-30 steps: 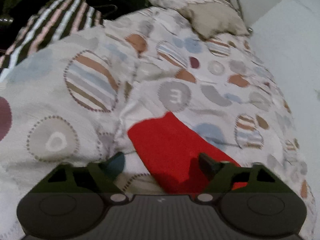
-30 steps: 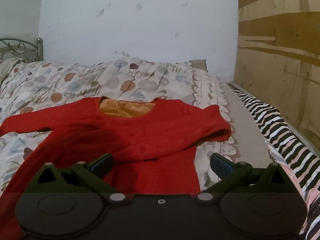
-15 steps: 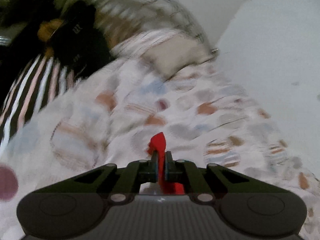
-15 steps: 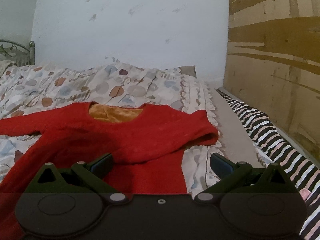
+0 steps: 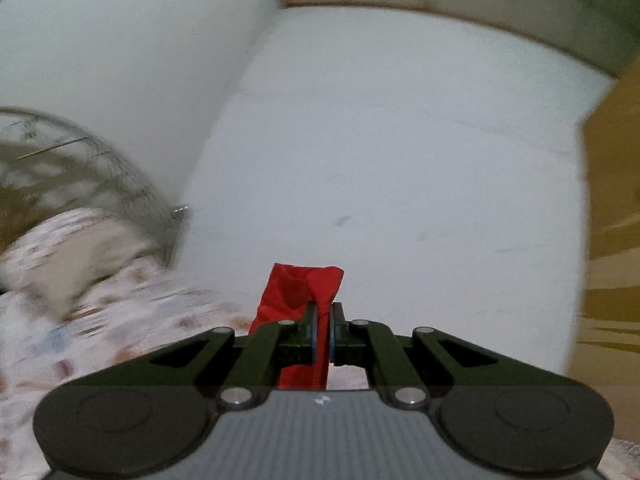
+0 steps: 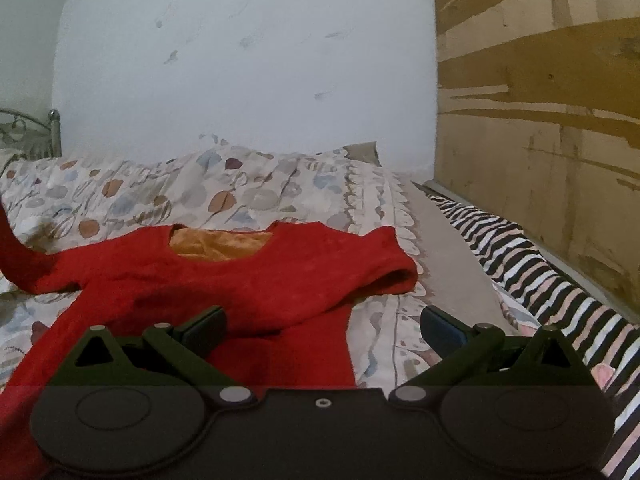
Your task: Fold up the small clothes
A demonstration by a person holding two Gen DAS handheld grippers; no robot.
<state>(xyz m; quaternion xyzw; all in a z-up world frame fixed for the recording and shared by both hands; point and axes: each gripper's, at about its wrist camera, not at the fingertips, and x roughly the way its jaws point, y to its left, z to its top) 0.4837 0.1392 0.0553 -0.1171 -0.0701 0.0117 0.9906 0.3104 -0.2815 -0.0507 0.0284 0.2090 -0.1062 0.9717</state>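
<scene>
The red sweater (image 6: 240,280) lies spread front-up on the bed (image 6: 248,196), its orange lining showing at the neck, its body running toward the camera under the right hand-held gripper (image 6: 324,320). That gripper is open, its jaws wide apart and holding nothing; it hovers over the lower right part of the sweater, one finger above the red cloth and the other above the patterned bedcover.

The left hand-held gripper (image 5: 323,330) is clamped shut on the end of the sleeve (image 5: 300,292), which pokes out crumpled past the pads, with the white wall behind it. In the right wrist view the same sleeve (image 6: 12,248) rises off the bed at the left edge of the picture.

The likely step is carrying that sleeve across the chest — and several things could spoil it. The grip looks to be on a small bunched bit of cuff, so the thick cloth may slip out partway and drop in a heap. With nothing pinning the body, a pull on the sleeve could drag the whole sweater sideways and wrinkle it. The soft, uneven bedcover gives little to fold against, so the crease may land crooked. The far sleeve already looks tucked at the shoulder — a careless pull might undo it.
</scene>
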